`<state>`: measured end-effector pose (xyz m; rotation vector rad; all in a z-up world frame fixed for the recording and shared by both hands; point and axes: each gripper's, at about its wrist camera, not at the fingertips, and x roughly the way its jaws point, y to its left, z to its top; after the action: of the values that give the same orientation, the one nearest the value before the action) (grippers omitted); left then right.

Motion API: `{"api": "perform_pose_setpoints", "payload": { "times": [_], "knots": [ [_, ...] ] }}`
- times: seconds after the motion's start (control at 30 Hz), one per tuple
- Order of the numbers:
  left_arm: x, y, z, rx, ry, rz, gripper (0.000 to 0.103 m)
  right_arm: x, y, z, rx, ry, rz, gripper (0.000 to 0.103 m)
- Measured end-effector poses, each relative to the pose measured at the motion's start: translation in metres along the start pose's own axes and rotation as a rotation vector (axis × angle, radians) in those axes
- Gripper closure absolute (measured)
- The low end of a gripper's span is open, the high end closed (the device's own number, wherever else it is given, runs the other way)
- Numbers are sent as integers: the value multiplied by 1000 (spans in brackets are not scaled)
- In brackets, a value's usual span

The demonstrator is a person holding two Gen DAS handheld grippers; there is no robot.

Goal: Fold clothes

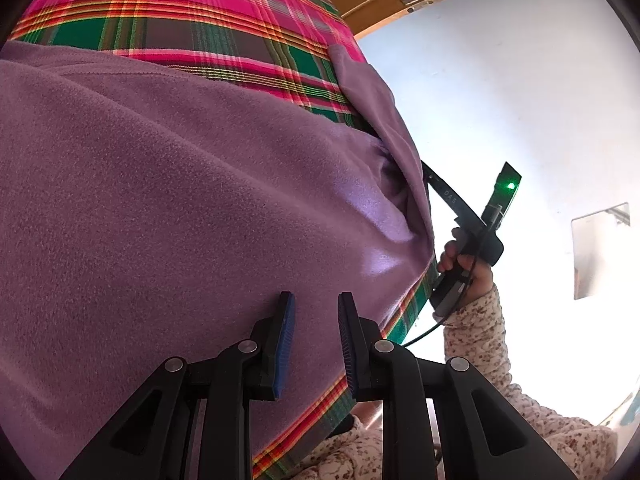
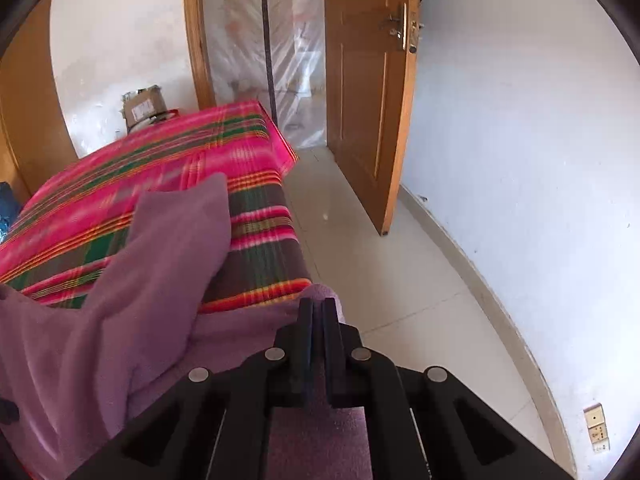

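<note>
A purple fleece garment lies spread over a bed with a pink and green plaid cover. My left gripper hovers at the garment's near edge, its blue pads apart, with flat fleece showing in the gap. In the right wrist view my right gripper is shut on the fleece garment at the bed's corner; cloth bunches around its tips and a flap rises to the left. The left wrist view shows a hand in a floral sleeve holding the right gripper's handle, its fingers hidden behind the fleece.
The plaid bed ends at a tiled floor on the right. A wooden door stands open beyond, by a white wall. A cardboard box sits behind the bed's far end.
</note>
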<state>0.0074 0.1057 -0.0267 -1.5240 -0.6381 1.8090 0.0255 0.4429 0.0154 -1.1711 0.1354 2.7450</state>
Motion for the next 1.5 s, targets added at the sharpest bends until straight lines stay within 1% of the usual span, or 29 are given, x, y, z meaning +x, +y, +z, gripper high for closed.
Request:
{"api": "perform_pose_setpoints", "payload": {
  "times": [0.07, 0.1, 0.13, 0.2, 0.27, 0.33, 0.4, 0.43, 0.47, 0.5, 0.6, 0.73, 0.83, 0.9, 0.97, 1.03, 1.13, 1.23, 1.33, 1.4, 1.5],
  "knots": [
    [0, -1, -1, 1, -2, 6, 80, 0, -1, 0, 9, 9, -6, 99],
    [-1, -2, -2, 3, -4, 11, 80, 4, -2, 0, 11, 37, -3, 99],
    [-2, -3, -2, 6, -5, 13, 79, 5, -3, 1, 15, 48, 4, 98],
    [-2, -6, -3, 13, -9, 12, 72, 4, -5, 3, 25, 65, 20, 97],
    [-2, -10, -3, 14, -16, 9, 62, -2, -6, 5, 43, 59, 5, 95],
    [-3, -15, -3, 23, -31, 22, 57, -14, -6, 10, 53, 30, 16, 92],
    [-2, -22, -4, 44, -40, 57, 54, -26, 0, 16, 47, -5, 60, 83],
    [0, -25, -4, 57, -41, 71, 52, -30, 6, 19, 34, -14, 80, 71],
    [2, -29, -3, 71, -41, 87, 50, -33, 15, 23, 8, -16, 117, 65],
    [4, -34, -3, 87, -41, 104, 50, -35, 24, 27, -19, -17, 156, 64],
    [13, -44, 0, 118, -46, 136, 49, -29, 55, 36, -101, -5, 224, 61],
    [26, -60, 2, 179, -40, 160, 46, -15, 87, 42, -189, 57, 267, 59],
    [36, -69, 1, 215, -30, 169, 46, 3, 108, 46, -259, 121, 289, 55],
    [41, -75, 1, 238, -21, 168, 46, 13, 120, 48, -280, 151, 277, 55],
    [45, -80, 0, 259, -14, 167, 46, 20, 130, 48, -309, 170, 283, 55],
    [49, -83, -1, 273, -1, 165, 46, 25, 136, 48, -338, 166, 261, 55],
    [53, -85, -1, 289, 15, 154, 46, 26, 137, 47, -350, 162, 239, 55],
    [52, -81, 1, 267, 13, 134, 46, 28, 141, 46, -386, 144, 169, 55],
    [49, -78, 2, 256, 12, 126, 45, 33, 144, 50, -387, 154, 120, 55],
    [48, -78, 2, 259, 11, 132, 45, 38, 146, 51, -392, 172, 137, 55],
    [47, -78, 3, 260, 10, 135, 45, 42, 158, 52, -432, 180, 129, 55]
  ]
}}
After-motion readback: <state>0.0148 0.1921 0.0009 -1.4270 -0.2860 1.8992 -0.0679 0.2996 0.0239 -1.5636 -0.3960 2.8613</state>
